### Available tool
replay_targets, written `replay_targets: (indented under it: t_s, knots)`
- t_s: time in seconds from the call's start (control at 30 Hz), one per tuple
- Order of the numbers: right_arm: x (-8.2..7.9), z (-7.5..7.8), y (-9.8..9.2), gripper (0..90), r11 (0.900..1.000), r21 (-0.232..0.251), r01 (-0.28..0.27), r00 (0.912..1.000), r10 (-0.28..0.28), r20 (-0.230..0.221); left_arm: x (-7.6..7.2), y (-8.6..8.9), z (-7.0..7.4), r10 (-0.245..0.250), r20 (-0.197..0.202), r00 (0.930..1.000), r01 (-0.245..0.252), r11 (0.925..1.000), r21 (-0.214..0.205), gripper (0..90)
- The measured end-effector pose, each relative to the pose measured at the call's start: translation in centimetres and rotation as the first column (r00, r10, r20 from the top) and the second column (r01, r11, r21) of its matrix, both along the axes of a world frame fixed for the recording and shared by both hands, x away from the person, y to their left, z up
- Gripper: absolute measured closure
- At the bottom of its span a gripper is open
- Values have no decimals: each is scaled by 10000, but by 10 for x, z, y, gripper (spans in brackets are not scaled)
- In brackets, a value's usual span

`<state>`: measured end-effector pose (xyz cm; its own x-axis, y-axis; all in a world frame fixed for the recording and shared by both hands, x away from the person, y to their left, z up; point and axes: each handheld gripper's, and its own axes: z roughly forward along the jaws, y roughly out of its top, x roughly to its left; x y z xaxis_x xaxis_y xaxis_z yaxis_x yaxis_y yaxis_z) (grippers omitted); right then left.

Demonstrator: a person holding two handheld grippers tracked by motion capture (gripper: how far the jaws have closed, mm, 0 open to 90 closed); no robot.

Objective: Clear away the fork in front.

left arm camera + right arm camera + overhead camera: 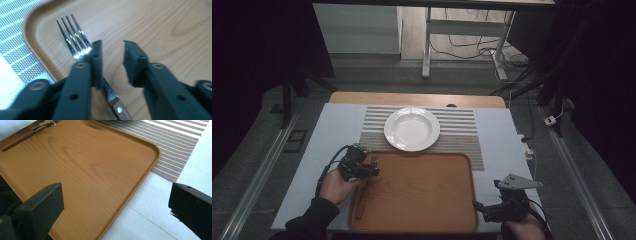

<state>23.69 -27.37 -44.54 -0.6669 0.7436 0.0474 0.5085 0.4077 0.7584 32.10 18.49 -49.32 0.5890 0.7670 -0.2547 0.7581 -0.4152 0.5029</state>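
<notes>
A fork [363, 192] with a wooden handle lies along the left side of a wooden tray [422, 200], tines pointing away from me. My left gripper [373, 170] hovers over the fork's tine end. In the left gripper view the jaws [112, 53] stand apart with bare tray [155, 25] between them. The fork [75, 40] passes under the left jaw, and no pad presses on it. My right gripper [486, 200] is open at the tray's near right corner. Its jaws [116, 192] are spread wide over the tray [87, 162] edge, and the fork [30, 132] lies at the far side.
A white deep plate [388, 131] sits on a striped placemat [457, 125] just beyond the tray. The white table top [322, 145] extends left and right of the tray. Table legs and cables stand on the floor beyond the far edge.
</notes>
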Motion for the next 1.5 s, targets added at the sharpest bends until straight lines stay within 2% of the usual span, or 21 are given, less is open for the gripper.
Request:
replay_targets:
  t_s: [0.1, 0.2, 0.3, 0.47, 0.7, 0.87, 1.0, 1.2, 1.3, 1.37, 1.5]
  knots:
    - [0, 0, 0, 3, 10000, 2, 14, 10000, -14, 17, -8, 5, 7, -333, 658, 9973, 350, 9991, -253, 517]
    - [0, 0, 0, 3, 10000, 0, 35, 10000, -35, -2, -17, 10, 14, -419, 1119, 9928, 485, 9972, -568, 379]
    - [0, 0, 0, 3, 10000, -23, 16, 10000, -16, 32, -28, 15, 20, -410, 1242, 9914, 524, 9946, -893, 283]
    - [0, 0, 0, 3, 10000, -10, 14, 10000, -14, 27, -46, 28, 25, -171, 1266, 9918, 361, 9882, -1492, 216]
    - [-1, 0, 0, 3, 10000, 1, 62, 10000, -62, 37, -74, 45, 28, 228, 1609, 9867, 53, 9851, -1720, 86]
    - [-1, 0, 0, 3, 10000, -1, 54, 10000, -54, 50, -92, 58, 28, 533, 1687, 9842, -200, 9809, -1934, 47]
    - [-1, 0, 0, 3, 10000, -1, 73, 10000, -73, 47, -103, 69, 23, 746, 1580, 9846, -397, 9761, -2135, 36]
    - [-1, 0, 0, 3, 10000, 7, 80, 9999, -80, 62, -118, 81, 18, 970, 1486, 9841, -624, 9730, -2223, 20]
    - [-1, 0, 0, 3, 10000, -6, 77, 9999, -77, 71, -124, 86, 15, 1106, 1433, 9835, -789, 9744, -2105, 12]
    - [-2, 0, 1, 3, 9999, -60, 86, 9999, -86, 94, -127, 88, 13, 1161, 1273, 9850, -924, 9795, -1788, 7]
    - [-1, 0, 1, 3, 9999, -85, 92, 9999, -91, 85, -130, 90, 13, 1321, 1193, 9840, -1115, 9800, -1650, 0]
